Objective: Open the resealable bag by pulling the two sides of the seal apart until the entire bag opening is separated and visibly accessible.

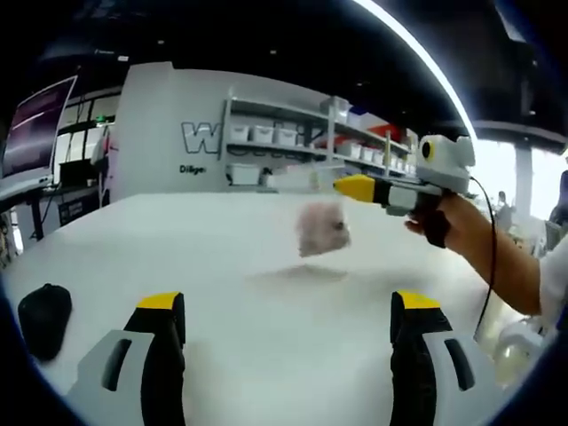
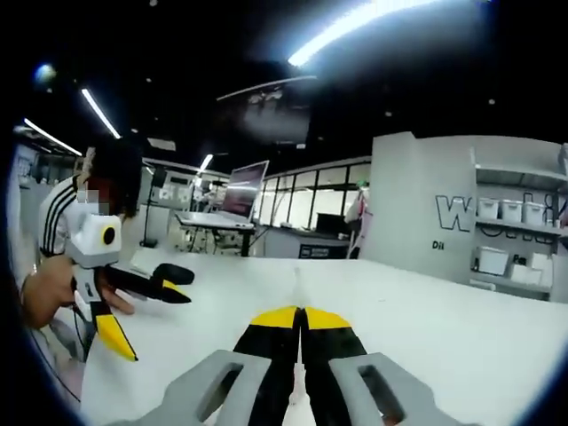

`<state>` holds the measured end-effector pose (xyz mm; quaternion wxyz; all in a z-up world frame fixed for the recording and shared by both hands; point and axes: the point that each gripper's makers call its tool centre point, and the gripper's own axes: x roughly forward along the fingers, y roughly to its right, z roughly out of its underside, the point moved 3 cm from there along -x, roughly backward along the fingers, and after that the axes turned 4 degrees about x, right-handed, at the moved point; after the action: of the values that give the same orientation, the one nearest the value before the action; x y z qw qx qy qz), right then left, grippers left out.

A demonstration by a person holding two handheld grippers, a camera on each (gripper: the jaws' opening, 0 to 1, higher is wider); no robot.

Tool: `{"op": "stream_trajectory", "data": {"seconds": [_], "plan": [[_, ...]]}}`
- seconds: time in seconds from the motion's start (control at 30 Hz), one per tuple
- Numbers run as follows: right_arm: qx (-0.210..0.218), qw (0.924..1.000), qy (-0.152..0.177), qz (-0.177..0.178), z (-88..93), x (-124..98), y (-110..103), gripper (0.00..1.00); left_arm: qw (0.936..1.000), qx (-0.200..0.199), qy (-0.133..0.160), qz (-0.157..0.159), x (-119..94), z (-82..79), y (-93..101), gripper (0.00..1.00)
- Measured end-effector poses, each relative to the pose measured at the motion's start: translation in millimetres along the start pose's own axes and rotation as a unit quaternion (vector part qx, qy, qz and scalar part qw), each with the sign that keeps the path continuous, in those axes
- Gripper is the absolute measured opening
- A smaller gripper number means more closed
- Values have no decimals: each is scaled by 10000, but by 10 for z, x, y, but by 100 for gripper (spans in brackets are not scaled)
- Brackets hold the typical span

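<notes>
While my right gripper (image 1: 348,187) pinches the resealable bag (image 1: 321,227) above the white table (image 1: 222,240), my left gripper (image 1: 288,306) gapes; a black pouch (image 1: 44,318) lies left of it.

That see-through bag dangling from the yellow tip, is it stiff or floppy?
Probably floppy and light: the bag hangs limp from the right gripper, pinched at its top. Its blur suggests it may swing. Likely slippery, being clear film.

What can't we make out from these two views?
1. Left gripper view: the bag is motion-blurred. Whether the seal is open or shut is unreadable, and the contents are a pinkish smear.
2. Right gripper view: the right tool has its jaws shut, which hides where they bite the bag.
3. Left gripper view: the black object on the table is dark and near the edge, so it is unidentifiable.
</notes>
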<state>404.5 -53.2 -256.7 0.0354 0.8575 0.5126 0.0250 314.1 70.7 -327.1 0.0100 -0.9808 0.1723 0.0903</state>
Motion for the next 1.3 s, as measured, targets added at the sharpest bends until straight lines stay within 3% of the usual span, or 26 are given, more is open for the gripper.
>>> {"op": "stream_trajectory", "data": {"seconds": [0.43,0.67,1.3], "plan": [[168,9991,286,-258,-38,-148,-416,0,10000,-36,23,66,-42,-14,39,95],[376,9982,331,-344,7,-183,-525,0,10000,-40,33,76,-68,-12,46,95],[393,9970,426,-510,101,-357,-929,0,9996,-109,137,202,-177,-69,106,93]]}}
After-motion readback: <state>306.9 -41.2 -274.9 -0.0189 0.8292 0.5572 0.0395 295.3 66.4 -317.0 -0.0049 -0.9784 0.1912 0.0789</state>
